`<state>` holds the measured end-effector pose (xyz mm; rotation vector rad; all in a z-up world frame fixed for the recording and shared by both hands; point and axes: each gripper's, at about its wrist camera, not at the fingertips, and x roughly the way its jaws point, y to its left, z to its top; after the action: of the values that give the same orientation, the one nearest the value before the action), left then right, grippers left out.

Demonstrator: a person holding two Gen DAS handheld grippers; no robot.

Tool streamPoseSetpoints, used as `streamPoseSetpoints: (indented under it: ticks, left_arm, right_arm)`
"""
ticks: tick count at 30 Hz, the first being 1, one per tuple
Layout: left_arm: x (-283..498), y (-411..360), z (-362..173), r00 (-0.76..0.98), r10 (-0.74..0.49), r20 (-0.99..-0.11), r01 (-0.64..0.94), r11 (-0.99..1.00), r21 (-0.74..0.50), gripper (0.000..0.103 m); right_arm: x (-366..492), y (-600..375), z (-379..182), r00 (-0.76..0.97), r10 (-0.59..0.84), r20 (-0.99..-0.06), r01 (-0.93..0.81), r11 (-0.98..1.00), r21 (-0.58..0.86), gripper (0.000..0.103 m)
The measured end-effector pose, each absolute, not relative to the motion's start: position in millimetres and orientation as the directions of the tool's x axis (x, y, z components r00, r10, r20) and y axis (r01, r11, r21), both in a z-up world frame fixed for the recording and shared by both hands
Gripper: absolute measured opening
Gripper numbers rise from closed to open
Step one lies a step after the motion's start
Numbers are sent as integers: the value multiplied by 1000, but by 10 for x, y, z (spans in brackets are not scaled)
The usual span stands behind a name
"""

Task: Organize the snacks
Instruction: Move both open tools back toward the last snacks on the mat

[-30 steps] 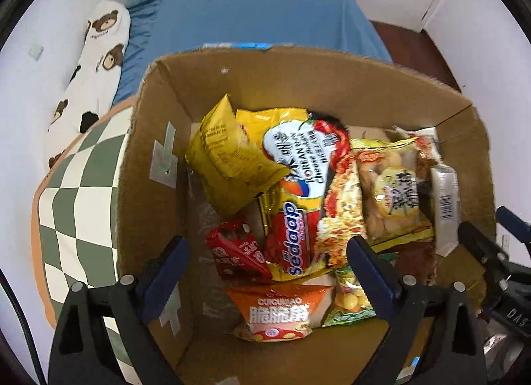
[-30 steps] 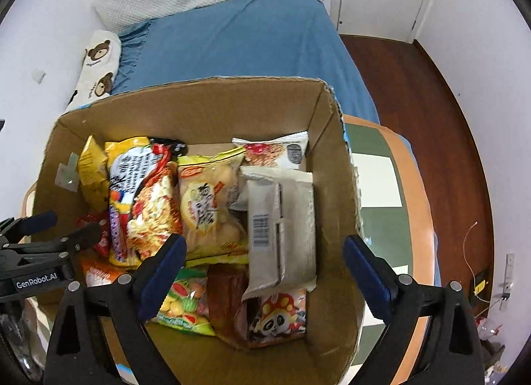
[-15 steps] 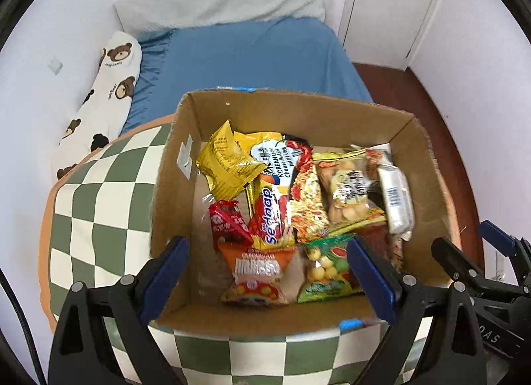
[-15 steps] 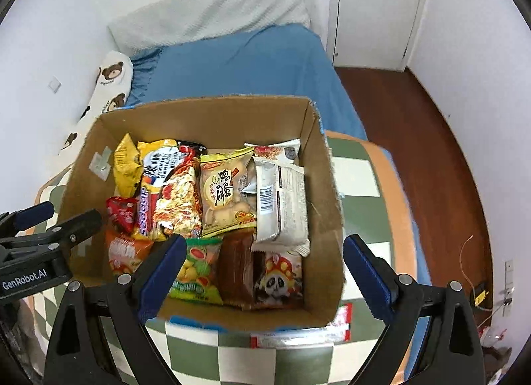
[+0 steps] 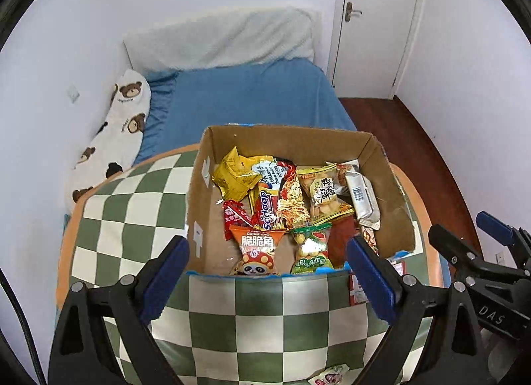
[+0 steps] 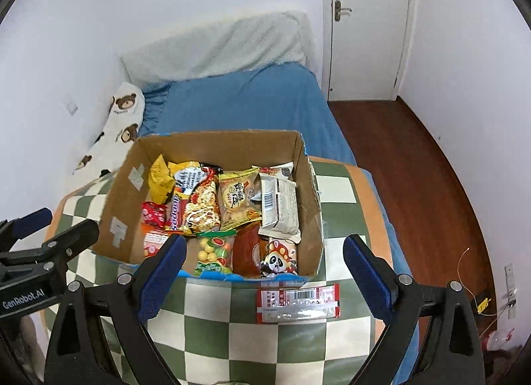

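An open cardboard box point(image 5: 388, 192) point(image 6: 308, 199) stands on the green-and-white checked table point(image 5: 139, 212) point(image 6: 298, 345). It holds several snack packets, among them a yellow bag point(image 5: 234, 175), a red Sedaap noodle packet point(image 5: 267, 210), an orange panda packet point(image 5: 255, 247) and a grey wrapped bar point(image 6: 277, 205). A red-and-white flat packet point(image 6: 298, 300) lies on the table in front of the box. A small wrapped snack point(image 5: 330, 376) lies at the near table edge. My left gripper point(image 5: 270, 280) and right gripper point(image 6: 264, 277) are both open and empty, held back above the near side of the box.
A bed with a blue sheet point(image 5: 245, 99), a bear-print pillow point(image 5: 122, 126) and a pale blanket point(image 5: 225, 39) stands behind the table. A white door point(image 6: 365, 19) and dark wood floor point(image 6: 424, 185) are at the right.
Both grippers have pulled back and up from over the box, so the whole box, table and room now show. Both stay open and empty.
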<state>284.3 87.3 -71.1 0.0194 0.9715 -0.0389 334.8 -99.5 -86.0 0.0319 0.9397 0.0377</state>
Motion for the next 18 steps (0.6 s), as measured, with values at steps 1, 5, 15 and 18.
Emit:
streamPoseSetpoints:
  ticks: [1,5,15,18]
  left_arm:
    - [2797,865,-690,568,-24,-823,42,999,0,97]
    - [2591,854,-616,586,-25,-810,39,999,-3,97]
    - [2424,783,-1005,531,-1,-847,19,1000,11,97]
    - [2425,749,-1407,459,46,-887,-6,999,49,97]
  right_arm:
    - [3310,-987,-824,597,45,-801,-19,999,42,97]
    - [3072,-997,-669,631,40,-775,-6,999,47,97]
    - [2903,-1273,-951,573,81,-815,42,991,128,101]
    - [2999,-1493,-1391,475,150,-867,64,977,204,101]
